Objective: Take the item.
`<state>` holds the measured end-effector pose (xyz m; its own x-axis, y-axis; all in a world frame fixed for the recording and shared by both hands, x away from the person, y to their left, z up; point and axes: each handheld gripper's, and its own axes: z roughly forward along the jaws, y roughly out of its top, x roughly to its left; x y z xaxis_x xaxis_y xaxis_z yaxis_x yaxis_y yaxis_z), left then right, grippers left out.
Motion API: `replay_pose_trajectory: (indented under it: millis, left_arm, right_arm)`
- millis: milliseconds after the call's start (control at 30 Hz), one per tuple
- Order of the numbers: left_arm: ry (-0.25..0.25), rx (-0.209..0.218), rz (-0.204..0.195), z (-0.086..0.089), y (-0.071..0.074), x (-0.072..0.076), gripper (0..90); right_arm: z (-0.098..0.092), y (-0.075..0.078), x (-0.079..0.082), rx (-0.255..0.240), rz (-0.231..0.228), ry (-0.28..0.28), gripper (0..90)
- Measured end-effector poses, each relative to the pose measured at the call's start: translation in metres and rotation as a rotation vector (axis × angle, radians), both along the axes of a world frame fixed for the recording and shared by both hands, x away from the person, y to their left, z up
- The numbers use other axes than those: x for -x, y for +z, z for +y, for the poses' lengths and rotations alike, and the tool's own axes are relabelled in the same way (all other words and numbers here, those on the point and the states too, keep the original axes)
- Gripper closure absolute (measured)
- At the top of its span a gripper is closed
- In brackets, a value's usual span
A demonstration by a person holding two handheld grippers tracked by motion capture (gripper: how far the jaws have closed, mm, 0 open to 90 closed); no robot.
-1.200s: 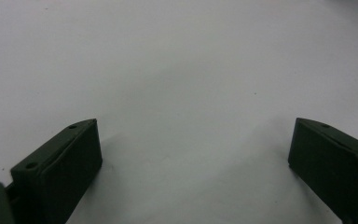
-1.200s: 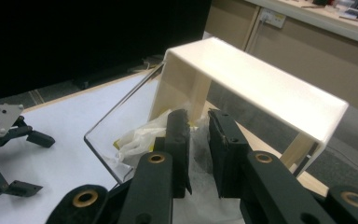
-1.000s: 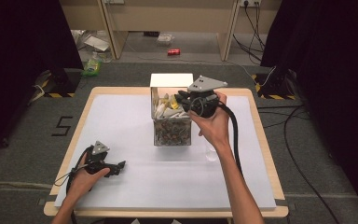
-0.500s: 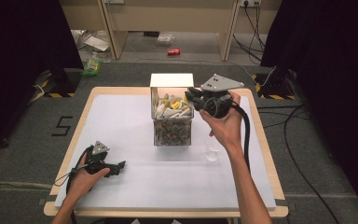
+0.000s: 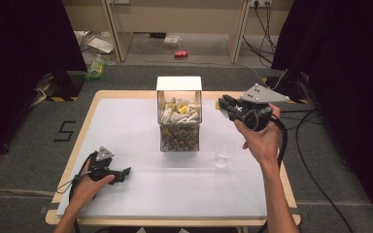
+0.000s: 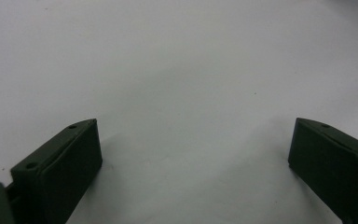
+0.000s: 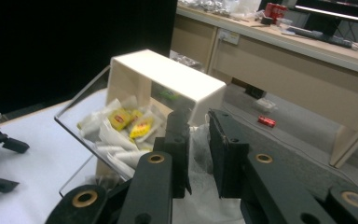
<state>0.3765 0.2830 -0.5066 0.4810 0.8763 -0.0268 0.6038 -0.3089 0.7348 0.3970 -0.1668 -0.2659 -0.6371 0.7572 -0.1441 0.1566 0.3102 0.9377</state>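
Observation:
A clear box with a white back stands mid-table, heaped with white and yellow tea bags. To the right of the box and raised above the table, my right gripper is shut on a white tea bag. The right gripper view looks over that gripper toward the box and its tea bags. My left gripper rests on the table at the front left. Its jaws stand wide open over bare white surface, with nothing in the left gripper.
A clear drinking glass stands on the white table in front of the right hand, right of the box. Cables trail off the table's right side. A red can lies on the floor beyond.
My right gripper has drawn back from over the box to its right, carrying the tea bag. The left gripper has not moved.

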Motion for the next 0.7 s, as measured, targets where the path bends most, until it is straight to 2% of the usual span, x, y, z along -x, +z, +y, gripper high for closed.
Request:
replay_pose_trajectory:
  millis: [167,367,700]
  left_arm:
    - [0.000,0.000,0.000,0.000,0.000,0.000,1.8]
    - [0.000,0.001,0.000,0.000,0.000,0.000,1.8]
    - [0.000,0.000,0.000,0.000,0.000,0.000,1.8]
  right_arm:
    - [-0.010,-0.008,0.005,-0.001,0.005,-0.011,78.5]
    - [-0.020,-0.027,0.013,-0.002,0.018,-0.029,78.4]
    - [-0.029,-0.049,0.021,-0.007,0.024,-0.049,78.4]
